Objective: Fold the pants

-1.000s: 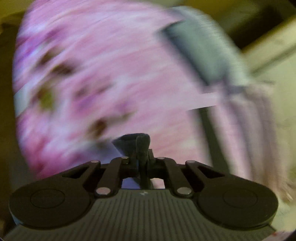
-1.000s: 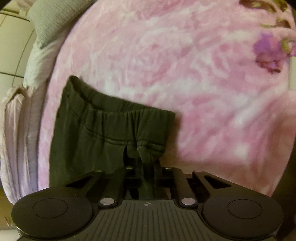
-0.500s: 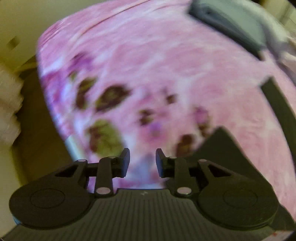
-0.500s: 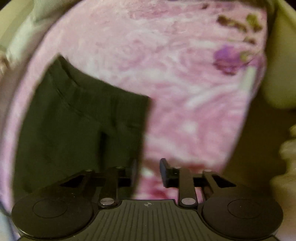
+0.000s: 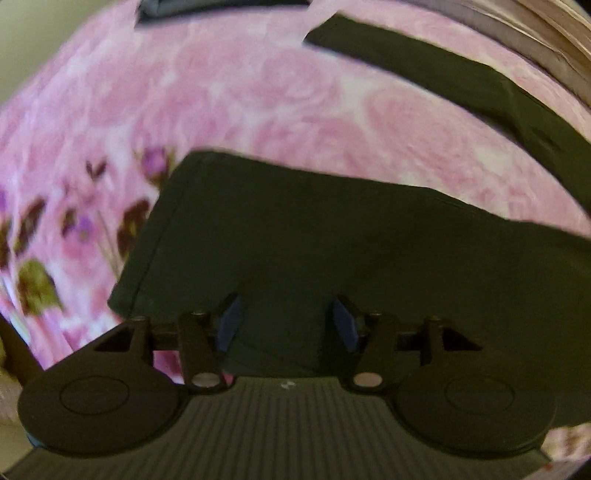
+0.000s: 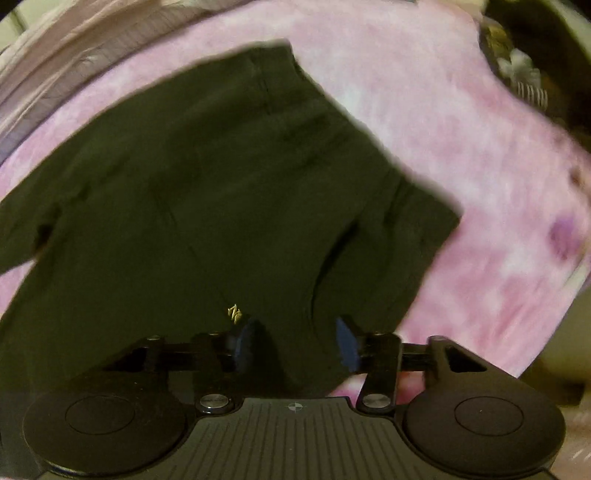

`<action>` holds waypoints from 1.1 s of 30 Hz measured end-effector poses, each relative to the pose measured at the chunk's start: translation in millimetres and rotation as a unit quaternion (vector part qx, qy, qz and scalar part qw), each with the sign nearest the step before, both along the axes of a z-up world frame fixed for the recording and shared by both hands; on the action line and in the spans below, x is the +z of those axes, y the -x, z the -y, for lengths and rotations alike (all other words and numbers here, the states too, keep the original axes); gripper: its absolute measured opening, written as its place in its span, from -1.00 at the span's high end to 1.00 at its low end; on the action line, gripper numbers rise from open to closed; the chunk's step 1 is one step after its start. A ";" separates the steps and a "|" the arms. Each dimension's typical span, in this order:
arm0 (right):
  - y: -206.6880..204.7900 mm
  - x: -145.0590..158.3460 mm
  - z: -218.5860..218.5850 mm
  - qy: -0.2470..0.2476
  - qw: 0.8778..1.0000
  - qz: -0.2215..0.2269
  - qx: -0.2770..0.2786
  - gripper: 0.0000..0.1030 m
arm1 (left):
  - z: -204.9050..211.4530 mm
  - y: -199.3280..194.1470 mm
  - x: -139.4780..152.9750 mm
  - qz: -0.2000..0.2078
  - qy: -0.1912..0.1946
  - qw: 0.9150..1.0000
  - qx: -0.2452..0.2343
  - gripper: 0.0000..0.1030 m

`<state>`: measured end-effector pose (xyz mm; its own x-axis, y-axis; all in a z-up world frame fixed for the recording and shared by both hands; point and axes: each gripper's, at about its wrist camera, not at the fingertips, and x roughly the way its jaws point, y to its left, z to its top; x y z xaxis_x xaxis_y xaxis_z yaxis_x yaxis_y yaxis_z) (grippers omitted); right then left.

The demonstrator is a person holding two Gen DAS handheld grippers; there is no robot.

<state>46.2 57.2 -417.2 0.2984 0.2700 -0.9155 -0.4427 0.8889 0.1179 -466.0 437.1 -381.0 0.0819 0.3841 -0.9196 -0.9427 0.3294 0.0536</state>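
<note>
Dark pants (image 5: 332, 236) lie spread on a pink flowered blanket (image 5: 229, 96). In the left wrist view one leg end fills the lower middle, and the other leg (image 5: 461, 85) runs across the upper right. My left gripper (image 5: 286, 321) hovers over the near leg end, its jaws opening, the cloth below them but not pinched. In the right wrist view the waist part of the pants (image 6: 207, 192) covers the left and middle. My right gripper (image 6: 295, 341) hangs over its lower edge near a small yellow mark (image 6: 233, 314), jaws opening, nothing gripped.
A grey pillow (image 5: 207, 9) lies at the blanket's far end. Folded pale bedding (image 5: 535, 40) borders the blanket at the upper right, and shows as pale bedding (image 6: 55, 62) at the upper left. Beyond the blanket's right edge (image 6: 546, 280) dark clutter (image 6: 524, 74) sits on the floor.
Both grippers let go of the dark cloth and opened. Both rolled and swung across the blanket; the pants now fill the lower part of each view.
</note>
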 end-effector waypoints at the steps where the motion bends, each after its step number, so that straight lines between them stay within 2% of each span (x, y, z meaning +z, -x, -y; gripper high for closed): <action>1: 3.9 -1.9 -0.5 -0.010 1.000 0.007 -0.002 -0.23 | 3.5 -1.8 0.6 -0.006 -0.004 1.000 0.001 -0.05; 2: 6.2 -2.4 -5.3 -0.003 1.000 0.006 0.008 -0.36 | 4.1 -3.2 2.9 -0.009 0.004 1.000 0.010 -0.05; 4: 13.1 1.6 -26.2 0.054 0.996 0.006 0.074 -0.40 | 5.2 -3.6 12.2 -0.016 0.026 0.999 0.027 -0.03; 6: 20.9 13.3 -33.7 0.069 0.989 -0.001 0.127 -0.40 | 13.4 -7.1 32.0 -0.030 0.026 0.999 0.026 0.00; 8: 28.6 32.2 -27.3 0.056 0.989 0.006 0.139 -0.40 | 27.2 -5.7 54.8 -0.020 0.016 0.999 0.020 -0.01; 11: 38.3 68.9 -6.2 0.008 0.991 -0.009 0.136 -0.40 | 59.6 -9.9 100.4 0.013 -0.004 1.000 0.009 -0.04; 13: 49.0 98.8 7.4 -0.024 0.989 -0.021 0.144 -0.40 | 76.8 -15.3 127.2 0.030 -0.010 0.999 -0.004 -0.10; 14: 51.0 112.2 12.1 -0.033 0.987 -0.023 0.153 -0.40 | 86.3 -18.2 140.9 0.036 -0.015 0.999 -0.012 -0.21; 15: 56.5 129.9 18.3 -0.042 0.984 -0.020 0.170 -0.40 | 97.0 -21.4 153.7 0.037 -0.024 0.999 -0.019 -0.29; 18: 74.8 182.1 29.4 -0.071 0.976 0.006 0.207 -0.40 | 125.3 -25.0 193.4 0.053 -0.050 0.997 -0.035 -0.32; 23: 90.6 247.5 61.1 -0.117 0.966 0.039 0.229 -0.45 | 182.5 -23.1 256.5 0.094 -0.094 0.990 -0.049 -0.56; 26: 105.9 277.8 77.8 -0.137 0.960 0.054 0.240 -0.48 | 215.0 -20.0 279.6 0.101 -0.110 0.987 -0.056 -0.59; 33: 139.6 310.7 117.9 -0.142 0.955 0.051 0.255 -0.50 | 278.9 -19.1 302.9 0.104 -0.122 0.984 -0.079 -0.77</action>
